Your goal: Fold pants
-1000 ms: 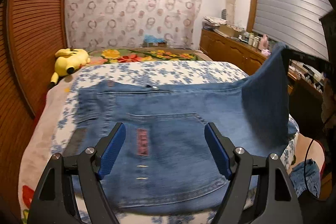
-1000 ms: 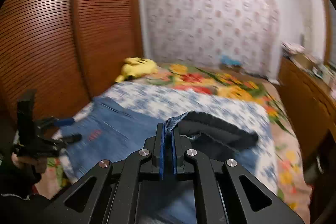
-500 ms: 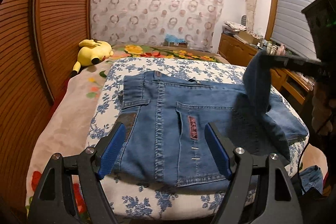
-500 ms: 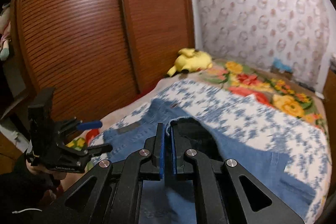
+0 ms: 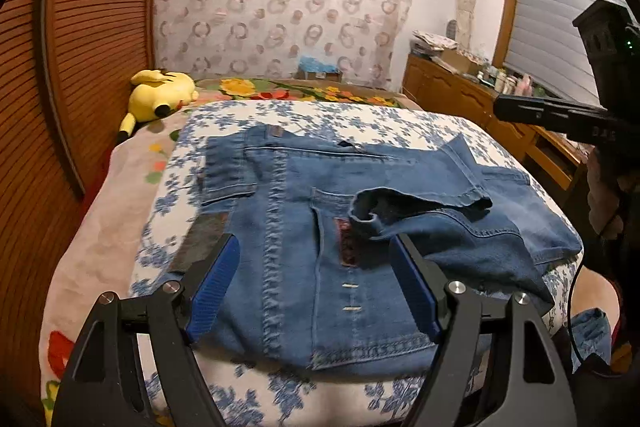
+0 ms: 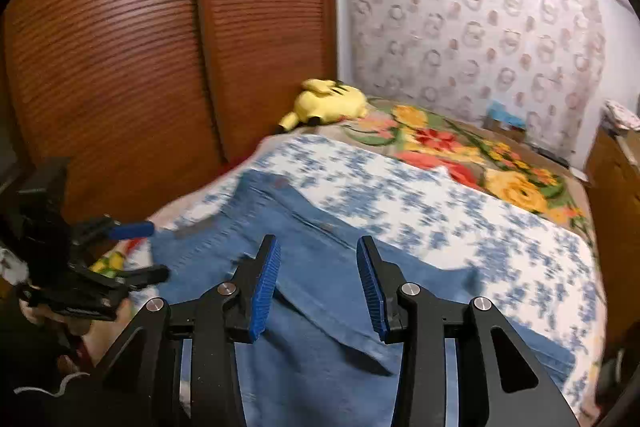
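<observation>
Blue denim pants [image 5: 288, 211] lie on the bed, seat side up, with the legs folded back over the seat; the hem end [image 5: 372, 217] rests near the back pocket. My left gripper [image 5: 316, 283] is open and empty, hovering above the near edge of the pants. My right gripper [image 6: 318, 281] is open and empty above the folded pants [image 6: 320, 311]. It also shows at the right of the left wrist view [image 5: 552, 113]. The left gripper shows at the left of the right wrist view [image 6: 136, 251].
The bed has a blue-flowered sheet [image 5: 320, 117] and a bright flowered blanket [image 6: 472, 147]. A yellow plush toy [image 5: 160, 95] lies at its far left. A brown slatted wardrobe [image 6: 140, 67] stands left, a wooden dresser [image 5: 460, 95] right.
My right gripper carried the pant leg over the seat, opened and let it go. The leg now lies folded on the pants. The left gripper stayed open and pulled back a little.
</observation>
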A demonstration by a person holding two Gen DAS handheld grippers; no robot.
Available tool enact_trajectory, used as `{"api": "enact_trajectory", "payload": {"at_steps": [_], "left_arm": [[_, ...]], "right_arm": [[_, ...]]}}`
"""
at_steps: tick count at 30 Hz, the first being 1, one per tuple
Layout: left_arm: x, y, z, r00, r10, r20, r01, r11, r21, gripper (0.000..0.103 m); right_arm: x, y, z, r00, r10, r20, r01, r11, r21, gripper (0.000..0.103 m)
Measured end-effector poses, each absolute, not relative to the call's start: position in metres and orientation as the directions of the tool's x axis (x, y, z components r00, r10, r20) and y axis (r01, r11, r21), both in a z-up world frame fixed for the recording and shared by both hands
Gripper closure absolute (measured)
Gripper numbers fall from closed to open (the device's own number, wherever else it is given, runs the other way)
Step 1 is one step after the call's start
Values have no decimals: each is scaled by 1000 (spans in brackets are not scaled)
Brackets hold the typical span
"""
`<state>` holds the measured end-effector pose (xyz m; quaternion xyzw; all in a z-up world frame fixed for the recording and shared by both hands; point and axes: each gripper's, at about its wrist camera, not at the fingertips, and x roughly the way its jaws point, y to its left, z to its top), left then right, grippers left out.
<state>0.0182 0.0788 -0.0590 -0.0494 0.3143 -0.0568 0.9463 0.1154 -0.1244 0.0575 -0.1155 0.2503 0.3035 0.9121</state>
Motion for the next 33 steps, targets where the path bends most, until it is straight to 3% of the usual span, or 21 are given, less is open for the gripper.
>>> {"api": "enact_trajectory", "payload": {"at_steps": [7,9,11,13,18,21,23,27,31,33], "left_arm": [[48,59,-62,769,-189,-610,147,982,-119,25],[56,55,-64,757,-209,-620,165,978,-128,30],[67,51,-68,731,-242,-638,195,970,-144,46],[77,46,-74,698,-271,-663,225,962,-156,54],[89,39,-84,677,-252,-691,225,965,-132,60],[89,37,-82,682,-257,-685,229,964,-133,70],[88,35,-78,698,-258,-668,234,964,-128,88],[83,32,-69,719,-269,-641,252,960,-120,95],[71,34,-53,748,-278,-602,260,958,-119,97],[64,36,-46,761,-286,-583,263,957,-126,97]], "right_arm": [[114,-140,38,691,423,-586,-547,836,-42,62],[116,-141,31,682,413,-604,-537,843,-29,61],[117,-139,24,668,408,-623,-529,849,-11,56],[121,-142,20,654,402,-641,-519,855,7,53],[127,-142,9,607,414,-679,-507,859,71,53],[133,-140,4,587,422,-691,-503,859,97,53],[143,-140,1,567,439,-697,-508,852,123,53],[154,-138,-2,552,451,-701,-512,847,143,53],[167,-138,-1,543,478,-690,-540,828,149,96],[167,-139,7,551,502,-666,-563,813,147,99]]}}
